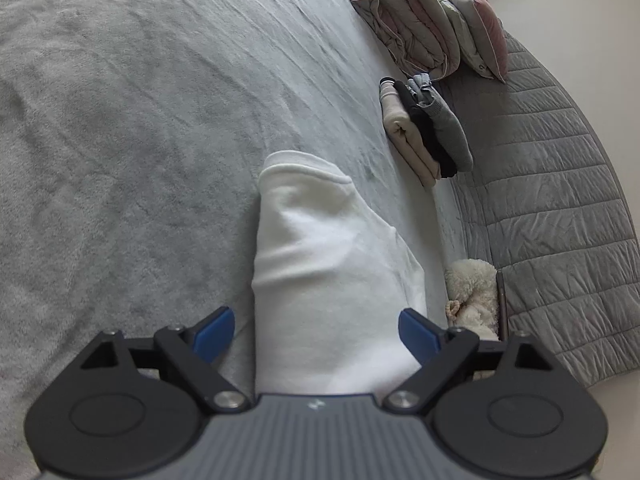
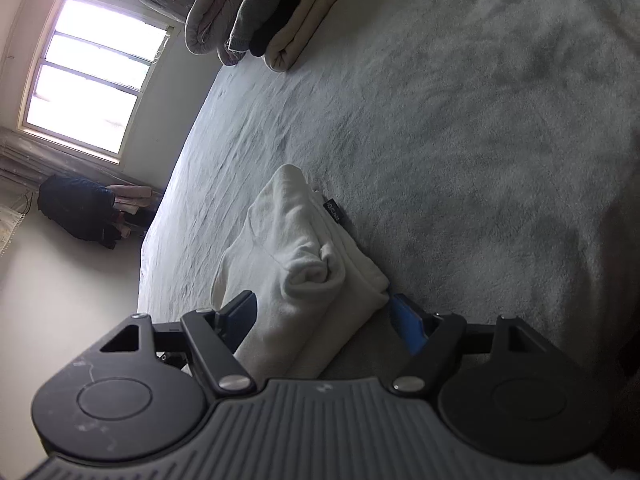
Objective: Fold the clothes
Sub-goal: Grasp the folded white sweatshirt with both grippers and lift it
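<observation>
— Inspector, what's your count on the bed?

— From my station I log one white folded garment, lying between the fingers of both tools. I operate two grippers: the left gripper and the right gripper, each with two fingers, blue pads on them.

— And the finished stack?

— One pile of folded clothes, three items in it: one beige, one black, one grey. Behind it I count one rolled quilt and one pillow.

— Anything else?

— One fluffy cream item at the bed edge, one window with three panes visible, one dark bundle on the floor.
</observation>
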`<state>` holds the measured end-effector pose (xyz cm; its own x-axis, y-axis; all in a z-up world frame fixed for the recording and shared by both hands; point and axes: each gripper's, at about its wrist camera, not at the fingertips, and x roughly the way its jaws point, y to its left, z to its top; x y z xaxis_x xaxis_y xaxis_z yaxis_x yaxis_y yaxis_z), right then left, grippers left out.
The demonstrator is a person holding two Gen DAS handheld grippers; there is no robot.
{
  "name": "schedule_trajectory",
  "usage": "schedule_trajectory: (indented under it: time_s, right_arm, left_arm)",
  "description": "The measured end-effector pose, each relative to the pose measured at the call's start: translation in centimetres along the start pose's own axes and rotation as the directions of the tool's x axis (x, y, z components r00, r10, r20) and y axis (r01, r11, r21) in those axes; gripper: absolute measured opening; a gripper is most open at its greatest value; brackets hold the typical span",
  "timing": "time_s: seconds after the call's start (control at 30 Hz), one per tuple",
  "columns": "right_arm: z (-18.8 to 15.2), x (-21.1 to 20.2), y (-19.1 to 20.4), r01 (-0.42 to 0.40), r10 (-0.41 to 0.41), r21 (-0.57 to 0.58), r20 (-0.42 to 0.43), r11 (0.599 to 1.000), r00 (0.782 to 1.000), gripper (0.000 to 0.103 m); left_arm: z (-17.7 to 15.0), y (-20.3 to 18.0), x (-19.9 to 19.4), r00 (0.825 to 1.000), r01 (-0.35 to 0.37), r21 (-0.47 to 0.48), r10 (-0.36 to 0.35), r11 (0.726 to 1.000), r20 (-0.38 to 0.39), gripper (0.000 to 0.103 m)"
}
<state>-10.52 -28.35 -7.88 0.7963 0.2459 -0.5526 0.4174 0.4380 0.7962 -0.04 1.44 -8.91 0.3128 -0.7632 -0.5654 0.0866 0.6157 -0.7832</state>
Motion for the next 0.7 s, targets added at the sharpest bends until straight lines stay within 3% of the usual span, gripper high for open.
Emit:
schedule_trajectory:
  time_s: [0.1,0.17,0.2,0.23,0.27,0.37,0.53,0.7]
  right_arm:
    - [-0.4,1.2,0.0,-0.006,0.006,0.014,0.004,1.000,1.000,0.077]
    - [-0.5,1.9,-0.1,0.009,-0.009,0.015,0.050,1.000,0.999,0.075]
    - [-0.6,2.1,-0.2,0.017,-0.018,0.014,0.076,1.000,0.997,0.070]
    - [-0.6,2.3,-0.2,0.024,-0.025,0.013,0.100,1.000,0.995,0.055]
    - [-0.8,2.3,-0.2,0.025,-0.026,0.009,0.117,1.000,0.993,0.049]
    - [-1.6,1.9,-0.2,0.020,-0.017,-0.017,0.155,1.000,0.988,0.042]
    - [-1.2,1.9,-1.2,-0.019,0.021,-0.011,0.139,1.000,0.990,0.042]
    - [-0.2,1.7,-1.7,-0.044,0.042,0.014,0.088,0.999,0.995,0.056]
  left_arm:
    - [-0.2,0.1,0.1,1.000,0.003,0.007,-0.003,1.000,0.004,0.089]
    - [-0.1,0.2,0.1,1.000,0.009,0.003,-0.009,1.000,0.008,0.089]
    - [-0.1,0.3,0.0,1.000,0.014,-0.002,-0.013,1.000,0.012,0.089]
    - [-0.1,0.5,0.0,1.000,0.022,-0.012,-0.021,1.000,0.019,0.089]
    - [0.0,0.7,0.1,0.999,0.029,-0.022,-0.028,0.999,0.028,0.089]
    - [0.1,1.1,0.2,0.997,0.049,-0.051,-0.046,0.997,0.058,0.088]
    - [0.4,1.2,0.6,0.991,0.065,-0.083,-0.055,0.994,0.121,0.084]
    - [0.7,1.1,1.5,0.986,0.059,-0.095,-0.044,0.994,0.159,0.071]
